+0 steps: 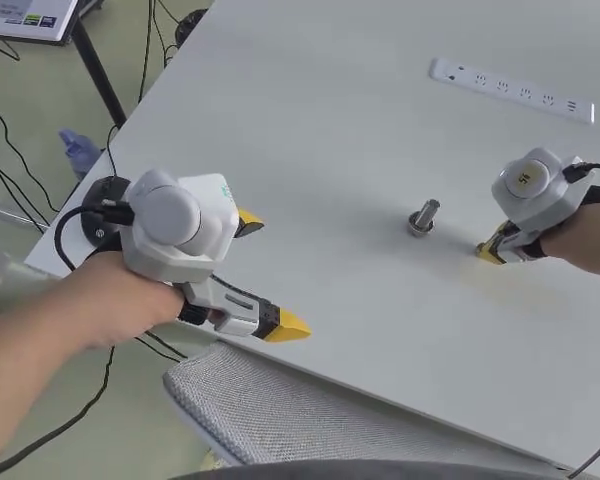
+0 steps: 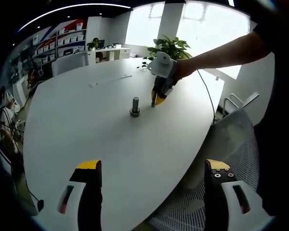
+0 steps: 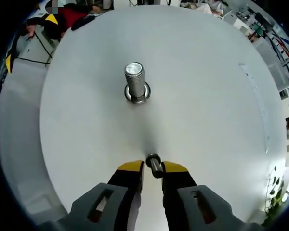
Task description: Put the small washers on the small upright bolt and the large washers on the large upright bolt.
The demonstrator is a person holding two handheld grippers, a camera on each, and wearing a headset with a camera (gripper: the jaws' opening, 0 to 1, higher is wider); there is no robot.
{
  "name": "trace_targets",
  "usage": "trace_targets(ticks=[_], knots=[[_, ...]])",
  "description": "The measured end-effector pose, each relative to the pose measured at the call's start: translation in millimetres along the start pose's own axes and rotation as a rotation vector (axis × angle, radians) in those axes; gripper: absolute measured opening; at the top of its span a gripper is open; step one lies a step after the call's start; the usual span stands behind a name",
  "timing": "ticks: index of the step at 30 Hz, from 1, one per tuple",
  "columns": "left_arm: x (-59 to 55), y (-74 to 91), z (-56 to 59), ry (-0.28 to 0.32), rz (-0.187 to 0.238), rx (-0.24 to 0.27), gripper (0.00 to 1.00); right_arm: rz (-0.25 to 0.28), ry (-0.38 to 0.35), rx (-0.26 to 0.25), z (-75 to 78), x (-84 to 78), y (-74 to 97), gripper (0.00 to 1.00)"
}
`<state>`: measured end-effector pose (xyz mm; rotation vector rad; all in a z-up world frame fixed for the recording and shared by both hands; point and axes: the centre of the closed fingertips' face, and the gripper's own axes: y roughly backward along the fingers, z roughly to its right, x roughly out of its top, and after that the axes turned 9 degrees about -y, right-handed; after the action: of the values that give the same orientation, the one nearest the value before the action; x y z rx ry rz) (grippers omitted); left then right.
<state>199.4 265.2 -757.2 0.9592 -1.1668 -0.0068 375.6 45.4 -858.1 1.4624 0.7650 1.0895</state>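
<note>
White grippers [image 1: 270,274] [image 1: 491,251], yellow-tipped, black cables [image 1: 78,216]

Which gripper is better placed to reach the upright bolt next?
Right. The right gripper is near the upright bolt, jaws shut on a small metal piece; the left gripper is open at the table edge.

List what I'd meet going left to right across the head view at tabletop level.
left gripper → large upright bolt → right gripper, its jaws closed around a small bolt
</note>
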Motion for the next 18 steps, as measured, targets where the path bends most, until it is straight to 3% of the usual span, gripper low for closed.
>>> trace_targets(ticks=[18], knots=[[-2.0,3.1,2.9,0.003,-0.002,0.005,0.88,0.017,-0.003,0.022,-0.2,5.4,3.9,0.25]])
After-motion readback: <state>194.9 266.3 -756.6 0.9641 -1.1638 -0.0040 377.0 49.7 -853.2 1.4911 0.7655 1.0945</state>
